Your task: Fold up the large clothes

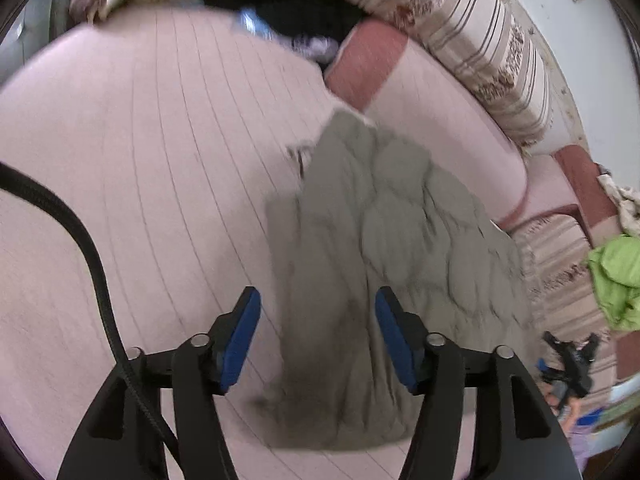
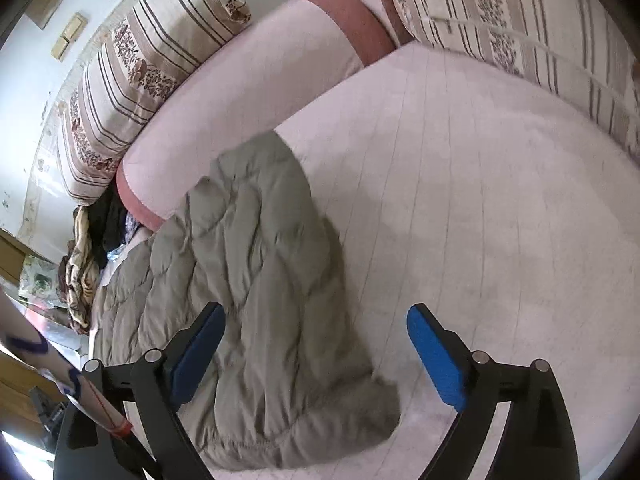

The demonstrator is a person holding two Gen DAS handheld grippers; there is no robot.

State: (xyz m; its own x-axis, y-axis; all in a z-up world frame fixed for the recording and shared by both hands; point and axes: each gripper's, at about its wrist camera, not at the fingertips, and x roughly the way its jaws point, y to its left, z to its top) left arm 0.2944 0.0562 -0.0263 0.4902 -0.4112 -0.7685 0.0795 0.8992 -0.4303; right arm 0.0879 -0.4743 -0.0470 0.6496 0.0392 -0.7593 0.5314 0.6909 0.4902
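A grey-green quilted jacket (image 1: 400, 220) lies folded in a long strip on the pink lined bed sheet (image 1: 140, 160). My left gripper (image 1: 318, 294) hovers over its near end, open, with the blue pads (image 1: 240, 332) on either side of the cloth and clear of it. In the right wrist view the same jacket (image 2: 248, 264) stretches from the pink bolster down to the lower middle. Above its near corner my right gripper (image 2: 316, 310) stands wide open with nothing between its pads; the left pad (image 2: 196, 352) is over the jacket and the right one over the bare sheet (image 2: 500, 200).
Striped floral pillows (image 1: 472, 40) and a pink bolster (image 1: 440, 120) line the far side of the bed. Dark clothes (image 1: 296, 4) are piled at the back. A bright green garment (image 1: 616, 276) lies at the right edge. A black cable (image 1: 80, 248) hangs at the left.
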